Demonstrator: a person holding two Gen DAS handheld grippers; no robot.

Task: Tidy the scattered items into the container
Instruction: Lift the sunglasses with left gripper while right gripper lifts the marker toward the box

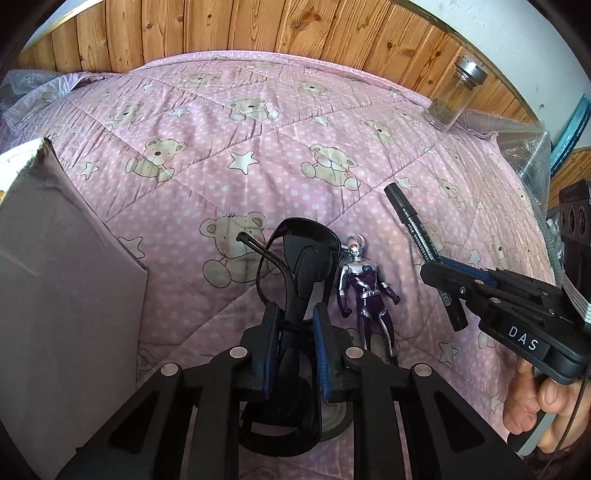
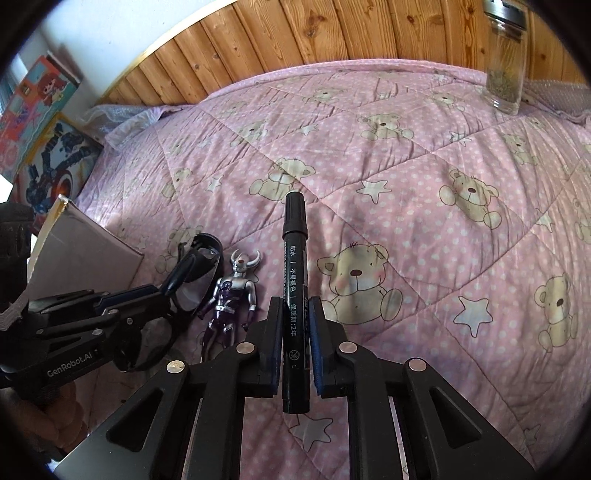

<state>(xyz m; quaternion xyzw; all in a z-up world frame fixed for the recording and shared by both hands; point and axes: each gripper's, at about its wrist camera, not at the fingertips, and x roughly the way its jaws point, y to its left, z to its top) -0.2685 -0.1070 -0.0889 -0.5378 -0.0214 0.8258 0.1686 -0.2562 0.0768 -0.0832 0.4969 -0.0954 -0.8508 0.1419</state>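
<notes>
My left gripper (image 1: 295,308) is shut on a pair of black sunglasses (image 1: 306,254), held just above the pink bear-print quilt (image 1: 229,122). A silver and purple toy figure (image 1: 364,288) lies on the quilt right of the sunglasses. My right gripper (image 2: 294,310) is shut on a black marker (image 2: 294,258), which points forward above the quilt. From the right wrist view, the left gripper (image 2: 159,290) with the sunglasses (image 2: 194,286) is at the left, beside the figure (image 2: 232,291). The cardboard box (image 1: 55,277) stands at the left, its inside hidden.
A glass jar (image 1: 456,96) with a metal lid stands at the quilt's far right, near the wooden wall panelling (image 1: 258,29). Colourful toy boxes (image 2: 44,122) lean at the far left. Bubble wrap (image 1: 524,147) lies along the right edge. A hand (image 1: 532,402) holds the right gripper.
</notes>
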